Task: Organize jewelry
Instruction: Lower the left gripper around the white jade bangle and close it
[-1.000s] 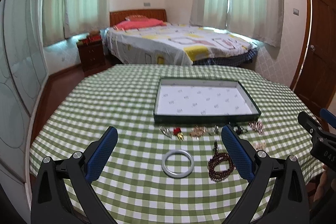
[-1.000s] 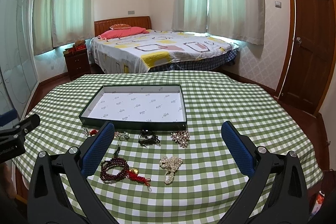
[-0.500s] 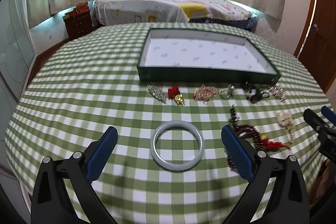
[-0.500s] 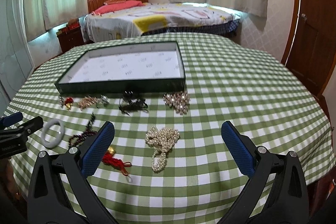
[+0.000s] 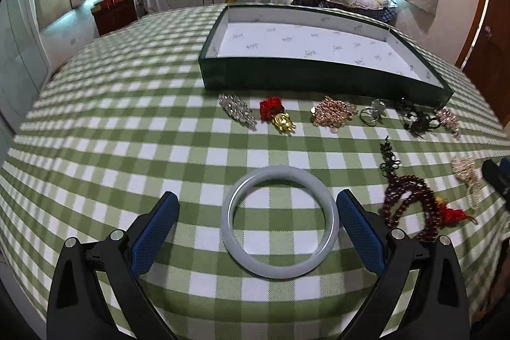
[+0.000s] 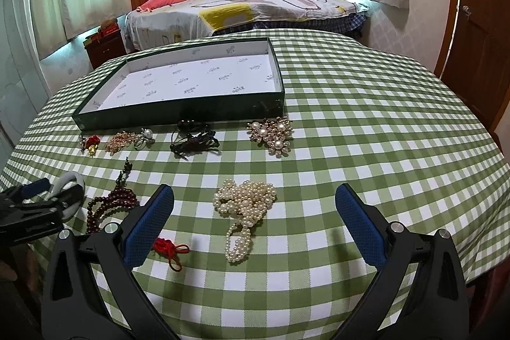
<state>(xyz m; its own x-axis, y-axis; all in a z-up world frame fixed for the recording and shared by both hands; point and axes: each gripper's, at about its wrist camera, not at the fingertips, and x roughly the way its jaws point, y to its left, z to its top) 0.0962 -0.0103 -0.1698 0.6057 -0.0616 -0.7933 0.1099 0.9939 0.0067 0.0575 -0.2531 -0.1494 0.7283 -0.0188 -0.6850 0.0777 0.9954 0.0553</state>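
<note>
A pale jade bangle (image 5: 279, 222) lies flat on the checked cloth between the fingers of my open left gripper (image 5: 256, 214); its right side nearly meets the right pad, the left pad stands apart. A pile of white pearls (image 6: 245, 206) lies between the fingers of my open right gripper (image 6: 255, 212), touching neither. Beyond stands a shallow green tray (image 5: 287, 75) with a white lining and nothing in it. Along its front lie a silver brooch (image 5: 237, 109), a red-and-gold charm (image 5: 277, 115), a rose-gold chain (image 5: 333, 113), a ring (image 5: 371, 113), a black cord (image 6: 194, 141) and a pearl brooch (image 6: 272, 133).
Dark red prayer beads (image 5: 411, 203) with a red tassel (image 6: 169, 249) lie between the two grippers. The round table (image 6: 382, 133) drops off at its near edge. A bed (image 6: 242, 8) and a wooden door (image 6: 478, 31) stand beyond it.
Both grippers have dropped and moved forward. The left one now straddles the bangle; the right one now straddles the pearl pile. Both stay open.
</note>
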